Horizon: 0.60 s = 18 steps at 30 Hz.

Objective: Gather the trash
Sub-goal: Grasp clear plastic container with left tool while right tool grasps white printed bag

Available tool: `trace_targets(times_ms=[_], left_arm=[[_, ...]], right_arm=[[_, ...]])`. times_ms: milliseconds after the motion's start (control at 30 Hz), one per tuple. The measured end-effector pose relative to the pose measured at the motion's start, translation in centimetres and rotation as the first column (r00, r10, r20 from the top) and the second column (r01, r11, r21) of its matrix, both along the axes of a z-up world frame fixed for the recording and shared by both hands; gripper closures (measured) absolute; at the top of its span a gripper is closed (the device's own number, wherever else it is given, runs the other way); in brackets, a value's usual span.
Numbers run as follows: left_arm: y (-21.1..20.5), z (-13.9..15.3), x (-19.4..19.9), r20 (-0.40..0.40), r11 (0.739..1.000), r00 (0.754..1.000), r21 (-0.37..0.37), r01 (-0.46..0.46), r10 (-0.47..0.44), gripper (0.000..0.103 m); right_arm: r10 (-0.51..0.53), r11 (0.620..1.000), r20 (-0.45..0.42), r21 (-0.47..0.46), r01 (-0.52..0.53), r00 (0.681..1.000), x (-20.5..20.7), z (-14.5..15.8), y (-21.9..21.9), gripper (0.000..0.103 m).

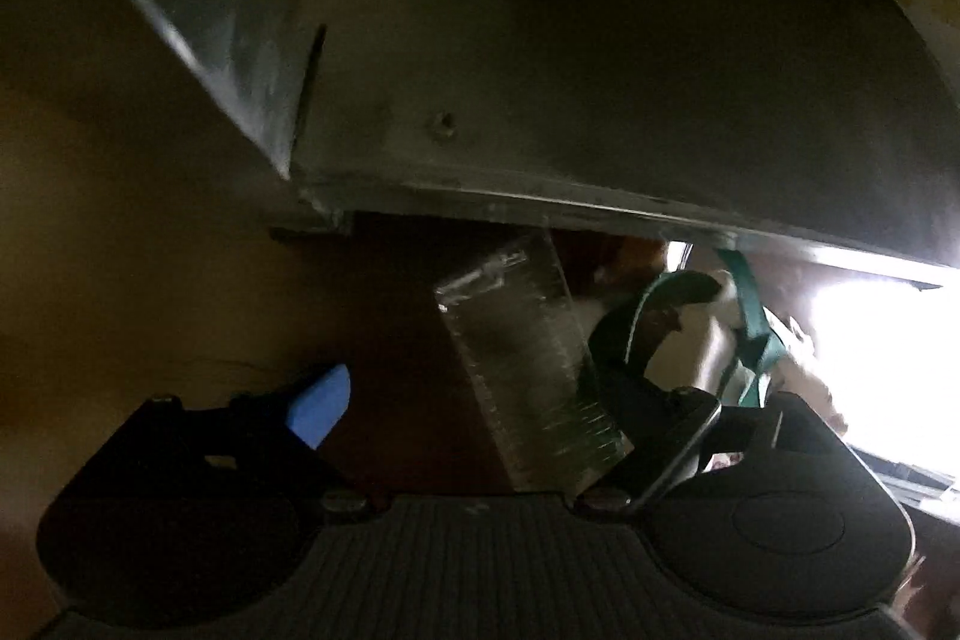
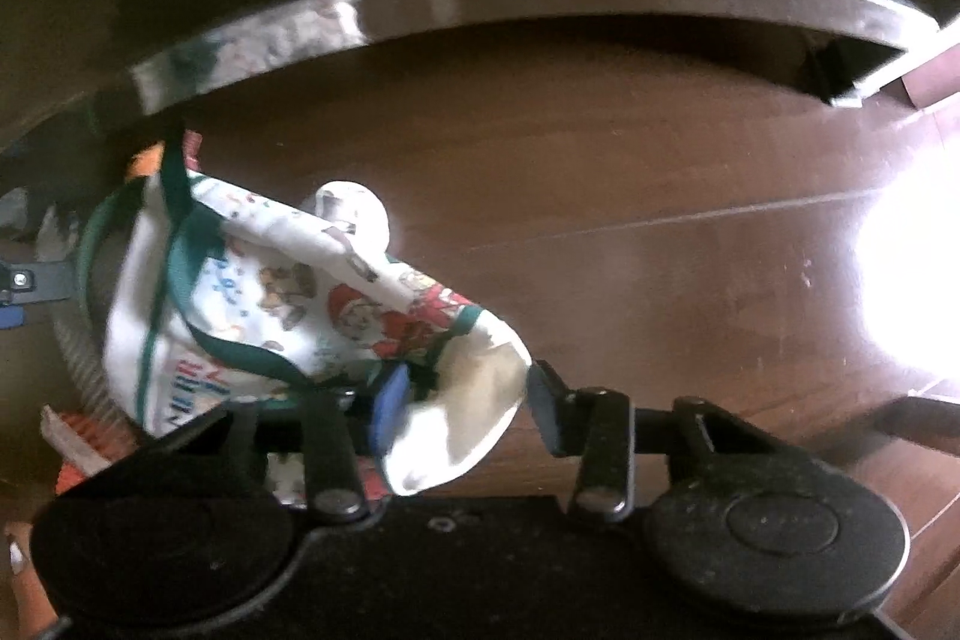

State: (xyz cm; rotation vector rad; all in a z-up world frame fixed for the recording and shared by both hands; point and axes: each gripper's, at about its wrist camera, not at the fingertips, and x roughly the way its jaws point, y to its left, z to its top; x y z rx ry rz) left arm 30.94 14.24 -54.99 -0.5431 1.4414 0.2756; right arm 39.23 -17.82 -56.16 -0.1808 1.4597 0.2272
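1. Your right hand-held gripper [image 2: 456,400] pinches the rim of the printed cloth bag [image 2: 288,304].
2. Your left hand-held gripper [image 1: 474,400] is spread, with the clear plastic wrapper [image 1: 528,358] between its fingers.
3. The bag hangs above the wooden floor [image 2: 630,196].

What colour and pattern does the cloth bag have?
The cloth bag is white with cartoon prints in red and brown, and dark green straps and trim. The right wrist view shows it best.
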Motion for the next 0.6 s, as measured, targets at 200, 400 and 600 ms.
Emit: trace_targets(times_ms=[200,400,600], left_arm=[[0.1,-1.1,-0.2,-0.038,0.998,0.998,-0.029,-0.05,0.049,0.015],[-0.4,-1.6,-0.2,-0.037,0.998,0.999,-0.059,-0.006,0.004,0.015],[-3.0,-3.8,0.5,-0.134,0.994,0.986,-0.057,0.09,-0.097,0.046]], right_arm=[[0.121,0.975,0.035,-0.191,-0.112,0.992,-0.5,-0.8,0.3,0.102],[0.131,0.965,0.038,-0.234,-0.119,0.991,0.1,-0.1,-2.6,0.102],[0.149,0.964,0.029,-0.225,-0.139,0.988,0.4,0.3,-2.0,0.102]])
